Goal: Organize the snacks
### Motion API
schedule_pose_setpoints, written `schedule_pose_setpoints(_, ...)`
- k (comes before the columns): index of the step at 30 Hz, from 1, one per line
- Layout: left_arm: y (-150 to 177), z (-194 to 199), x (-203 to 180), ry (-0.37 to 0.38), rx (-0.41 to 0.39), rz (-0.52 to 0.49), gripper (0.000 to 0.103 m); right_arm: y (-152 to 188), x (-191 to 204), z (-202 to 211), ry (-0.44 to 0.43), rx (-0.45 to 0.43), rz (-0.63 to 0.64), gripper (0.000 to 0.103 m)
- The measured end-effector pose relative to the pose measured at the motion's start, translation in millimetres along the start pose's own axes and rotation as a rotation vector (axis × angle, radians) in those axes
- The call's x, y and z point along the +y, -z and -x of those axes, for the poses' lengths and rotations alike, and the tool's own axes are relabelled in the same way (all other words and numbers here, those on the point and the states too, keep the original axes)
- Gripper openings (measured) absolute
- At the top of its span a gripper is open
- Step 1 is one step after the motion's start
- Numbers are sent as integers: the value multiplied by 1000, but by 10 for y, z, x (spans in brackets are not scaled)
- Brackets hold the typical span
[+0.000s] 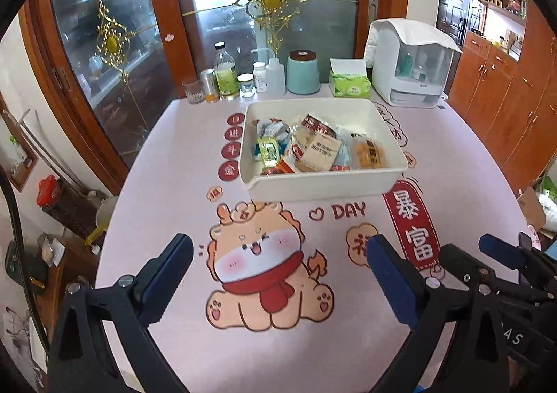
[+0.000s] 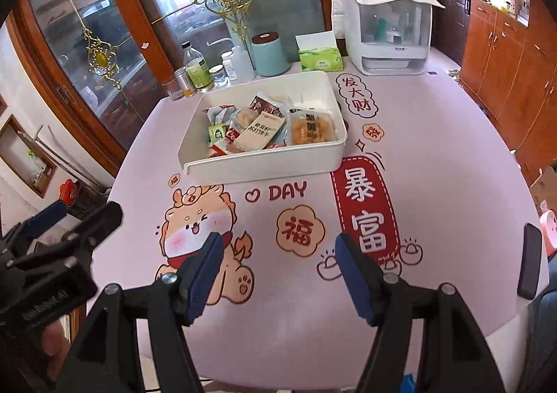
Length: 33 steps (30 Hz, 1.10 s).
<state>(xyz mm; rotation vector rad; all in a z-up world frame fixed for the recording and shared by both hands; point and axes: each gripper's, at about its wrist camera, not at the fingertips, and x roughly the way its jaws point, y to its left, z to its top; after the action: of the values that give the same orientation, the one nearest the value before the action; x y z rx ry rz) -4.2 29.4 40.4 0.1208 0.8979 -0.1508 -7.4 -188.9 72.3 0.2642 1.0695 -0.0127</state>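
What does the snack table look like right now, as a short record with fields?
surface: round table with a pink cartoon cover
container: white tray, centre of the table
contents: wrapped snacks piled inside, including an orange pastry pack and a beige cracker pack
behind tray: teal canister, green tissue box, bottles and jars, white appliance
left hand-held gripper: open, holding nothing, above the table
right hand-held gripper: open, holding nothing, above the table

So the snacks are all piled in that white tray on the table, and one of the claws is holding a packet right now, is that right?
Not quite. The snacks do sit in the white tray, but neither claw holds a packet. The left claw and the right claw are both open and empty above the table, as each wrist view shows.
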Motion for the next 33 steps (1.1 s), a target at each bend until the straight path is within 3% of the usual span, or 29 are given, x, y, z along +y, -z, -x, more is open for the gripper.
schedule_pose_setpoints(8,114,36,-56,1,11,10,100,53,-1,166,30,-47,-5,67)
schedule_pose_setpoints(33,144,2,-66,-4,37,49,100,105,-14,172,15,-30,8,67)
